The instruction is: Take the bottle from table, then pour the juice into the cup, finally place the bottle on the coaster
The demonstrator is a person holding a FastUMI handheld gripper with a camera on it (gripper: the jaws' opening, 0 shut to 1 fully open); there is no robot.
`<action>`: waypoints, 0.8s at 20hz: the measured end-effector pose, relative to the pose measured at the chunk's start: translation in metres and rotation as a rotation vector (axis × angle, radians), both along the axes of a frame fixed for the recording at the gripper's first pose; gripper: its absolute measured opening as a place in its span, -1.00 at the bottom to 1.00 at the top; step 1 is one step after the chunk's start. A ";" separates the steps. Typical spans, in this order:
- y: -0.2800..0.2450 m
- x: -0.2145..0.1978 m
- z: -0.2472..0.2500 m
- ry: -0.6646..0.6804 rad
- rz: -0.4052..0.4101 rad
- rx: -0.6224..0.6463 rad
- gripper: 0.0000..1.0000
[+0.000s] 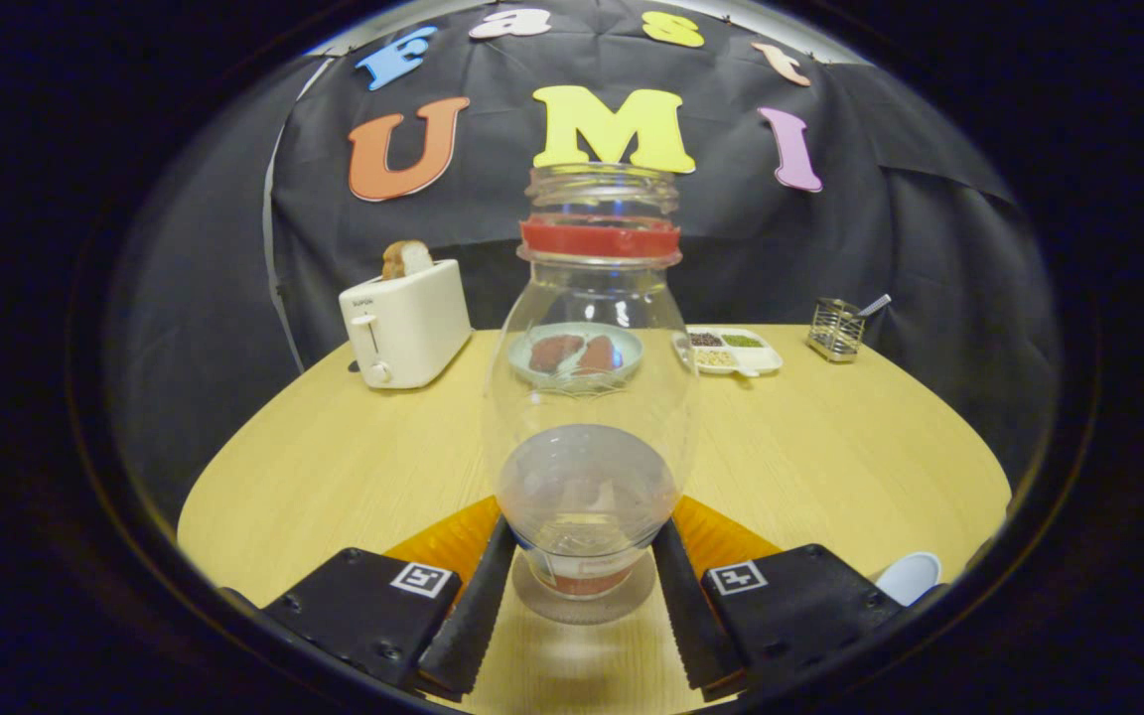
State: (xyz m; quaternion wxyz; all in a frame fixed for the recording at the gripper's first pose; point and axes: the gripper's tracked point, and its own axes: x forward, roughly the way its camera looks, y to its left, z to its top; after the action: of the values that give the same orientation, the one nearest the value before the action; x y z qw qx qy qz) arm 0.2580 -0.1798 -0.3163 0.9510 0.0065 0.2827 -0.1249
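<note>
- Bottle (587, 397), clear and uncapped, stands upright on coaster (583, 599) near the table (830, 457) front edge.
- Gripper (584, 586) fingers flank its base; contact unclear, cannot tell if clamped.
- Judgement: part fingers evenly, back straight off, avoid tipping it.

We count one bottle (592, 397), one coaster (584, 601), one toaster (405, 323) and one cup (910, 576). We also count one plate (575, 355), one tray (731, 351) and one rack (836, 328).
</note>
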 end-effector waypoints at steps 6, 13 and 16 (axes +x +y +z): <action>-0.005 -0.001 -0.003 0.039 0.007 -0.037 0.71; -0.003 -0.006 0.005 0.042 0.049 -0.049 0.89; -0.005 -0.013 0.017 0.023 0.047 -0.057 0.95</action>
State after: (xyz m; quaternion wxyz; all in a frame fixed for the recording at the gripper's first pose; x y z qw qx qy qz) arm 0.2449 -0.1852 -0.2996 0.9502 -0.0286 0.2901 -0.1104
